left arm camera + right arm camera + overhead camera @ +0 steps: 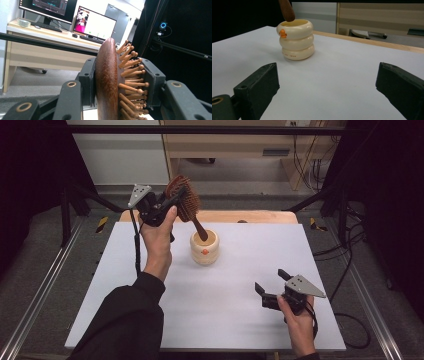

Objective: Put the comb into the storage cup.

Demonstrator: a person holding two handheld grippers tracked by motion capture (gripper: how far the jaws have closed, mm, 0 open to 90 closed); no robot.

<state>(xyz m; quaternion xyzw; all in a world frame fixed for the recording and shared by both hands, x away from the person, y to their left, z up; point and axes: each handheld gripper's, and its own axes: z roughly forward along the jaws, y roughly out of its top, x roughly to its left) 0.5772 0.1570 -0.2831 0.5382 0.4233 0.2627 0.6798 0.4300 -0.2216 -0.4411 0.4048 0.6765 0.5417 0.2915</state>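
Nearest the camera, the right tool (270,281) is being rested on the worktop (225,305), jaws apart and empty, well short of the cream cup (204,247). Beyond the cup, the wooden hairbrush (184,200) is being held aloft, clamped by its head in the left tool (172,202), wrist raised. Its handle tip is being lowered at the cup's rim; seating appears unfinished.

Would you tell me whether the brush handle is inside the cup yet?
Not yet: the handle tip hangs just above the cup rim.
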